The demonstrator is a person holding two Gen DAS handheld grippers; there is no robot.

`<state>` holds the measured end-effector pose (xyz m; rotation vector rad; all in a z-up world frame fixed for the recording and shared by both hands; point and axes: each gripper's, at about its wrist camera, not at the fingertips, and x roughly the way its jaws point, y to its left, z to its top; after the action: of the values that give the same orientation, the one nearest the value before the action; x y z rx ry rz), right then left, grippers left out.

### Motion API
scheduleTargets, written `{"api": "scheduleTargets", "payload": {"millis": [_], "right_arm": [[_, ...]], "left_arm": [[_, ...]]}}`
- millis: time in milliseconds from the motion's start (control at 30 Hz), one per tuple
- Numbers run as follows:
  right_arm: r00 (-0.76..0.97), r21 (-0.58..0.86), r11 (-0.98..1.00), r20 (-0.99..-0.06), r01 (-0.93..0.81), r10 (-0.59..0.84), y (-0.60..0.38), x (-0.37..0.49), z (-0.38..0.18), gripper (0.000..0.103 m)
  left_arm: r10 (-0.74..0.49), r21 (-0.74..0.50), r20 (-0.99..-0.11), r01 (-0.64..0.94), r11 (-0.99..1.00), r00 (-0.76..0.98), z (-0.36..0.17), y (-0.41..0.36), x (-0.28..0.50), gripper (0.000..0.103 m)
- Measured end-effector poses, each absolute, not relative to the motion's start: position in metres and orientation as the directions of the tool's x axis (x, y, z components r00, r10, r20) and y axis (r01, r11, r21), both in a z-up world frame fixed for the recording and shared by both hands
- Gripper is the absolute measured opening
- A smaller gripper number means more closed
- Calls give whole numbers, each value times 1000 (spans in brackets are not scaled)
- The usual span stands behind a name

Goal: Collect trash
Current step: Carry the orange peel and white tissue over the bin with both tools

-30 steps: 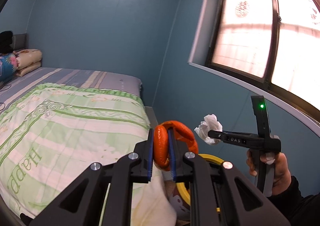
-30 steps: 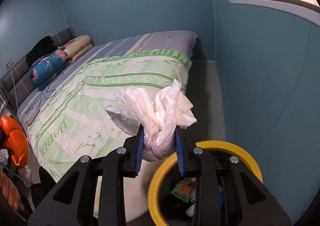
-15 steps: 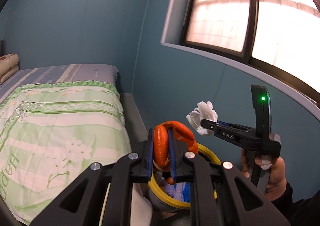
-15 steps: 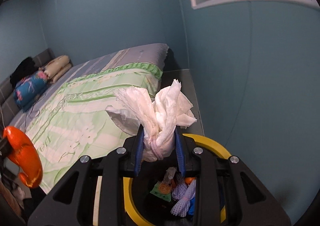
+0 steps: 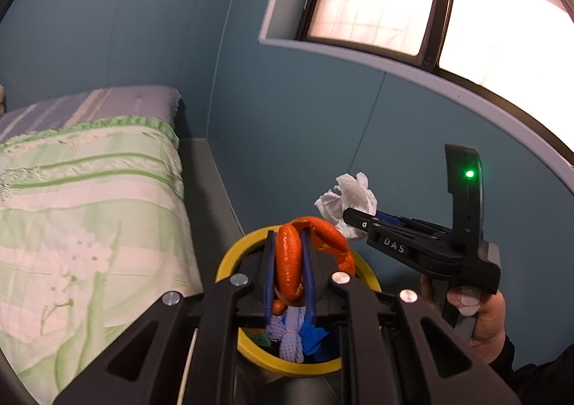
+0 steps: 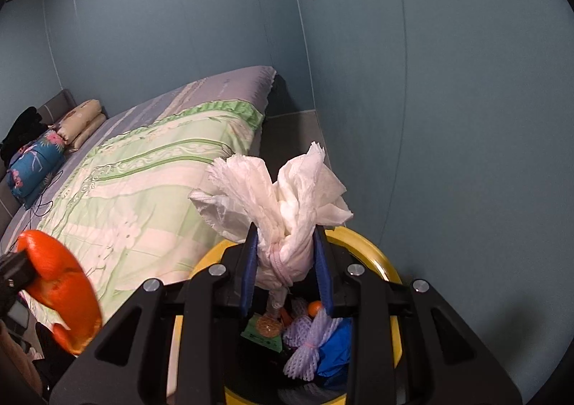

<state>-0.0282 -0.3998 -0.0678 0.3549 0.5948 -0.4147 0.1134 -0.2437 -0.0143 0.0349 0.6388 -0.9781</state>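
Orange peel (image 5: 290,258) pinched between fingers of left gripper (image 5: 290,274), held above yellow-rimmed bin (image 5: 229,267). White crumpled tissue (image 6: 287,211) clamped in right gripper (image 6: 287,270), also over bin opening (image 6: 376,254). Bin stands on floor between bed (image 6: 143,189) and blue wall (image 6: 466,118). Inside bin already: foam fruit net (image 6: 308,344), blue wrapper (image 6: 335,351), small orange bits. So part of trash is collected. Left to do, as I judge: release both pieces into bin. Bed cover shows no more trash in these views.
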Motion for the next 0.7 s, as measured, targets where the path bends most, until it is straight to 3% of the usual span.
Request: {"api": "scheduleTargets", "payload": {"millis": [700], "right_arm": [[697, 271, 827, -693, 492, -188, -426, -12, -114, 28]], "left_arm": [[-692, -326, -689, 762, 560, 214, -108, -303, 146, 12]]}}
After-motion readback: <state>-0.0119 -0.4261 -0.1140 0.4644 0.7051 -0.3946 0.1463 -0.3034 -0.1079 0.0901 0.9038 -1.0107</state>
